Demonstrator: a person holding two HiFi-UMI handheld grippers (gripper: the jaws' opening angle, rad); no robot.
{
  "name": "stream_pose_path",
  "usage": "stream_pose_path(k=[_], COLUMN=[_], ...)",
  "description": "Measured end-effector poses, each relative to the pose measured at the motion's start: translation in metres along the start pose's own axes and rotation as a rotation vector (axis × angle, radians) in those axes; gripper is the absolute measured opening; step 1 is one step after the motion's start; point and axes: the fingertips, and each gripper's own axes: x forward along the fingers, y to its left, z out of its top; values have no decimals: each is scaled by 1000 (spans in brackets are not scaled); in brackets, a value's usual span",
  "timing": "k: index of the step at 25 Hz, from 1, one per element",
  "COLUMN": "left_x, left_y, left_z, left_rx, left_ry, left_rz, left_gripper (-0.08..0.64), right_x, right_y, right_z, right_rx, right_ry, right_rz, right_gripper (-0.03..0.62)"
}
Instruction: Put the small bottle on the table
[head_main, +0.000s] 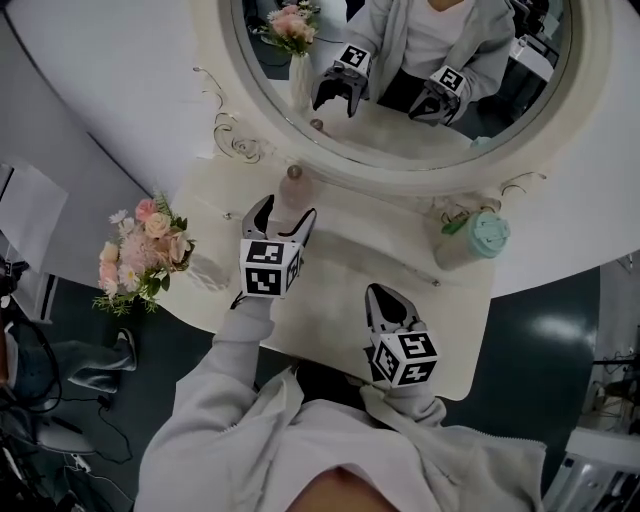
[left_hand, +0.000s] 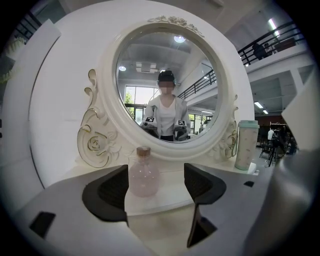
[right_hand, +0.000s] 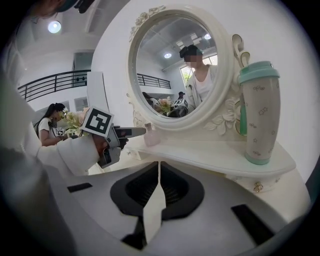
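Observation:
The small pink glass bottle (left_hand: 144, 175) with a cork-coloured cap stands upright on the cream dressing table (head_main: 340, 262), just in front of the mirror frame. My left gripper (left_hand: 155, 176) is open around it: the bottle sits between the jaws, close to the left pad, with a wide gap to the right one. From above, the bottle (head_main: 292, 190) shows between the left gripper's (head_main: 283, 215) fingertips. The right gripper view shows the bottle (right_hand: 151, 135) at the left gripper's (right_hand: 131, 132) tips. My right gripper (right_hand: 159, 167) is shut and empty, hanging over the table's front edge (head_main: 378, 296).
A mint-lidded tumbler (head_main: 478, 238) stands at the table's right end (right_hand: 260, 115). A big oval mirror (head_main: 400, 80) with an ornate frame backs the table. A bouquet of pink flowers (head_main: 140, 255) stands at the left end. The floor lies beyond the front edge.

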Motion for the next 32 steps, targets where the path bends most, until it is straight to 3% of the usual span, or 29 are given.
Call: stream_pose_path(k=[20,32], left_x=[-110,-194], left_y=[-80,-125], left_z=[-1,-21], left_rx=[-9,-36], left_ry=[-52,-66], left_rz=[-63,-106], left_gripper=[345,345], right_x=[-83,-132], right_y=[20,52], right_z=[-14,-36], right_rx=[-17,-44], right_ry=[-75,-96], right_rz=[-23,12], right_gripper=[37,37])
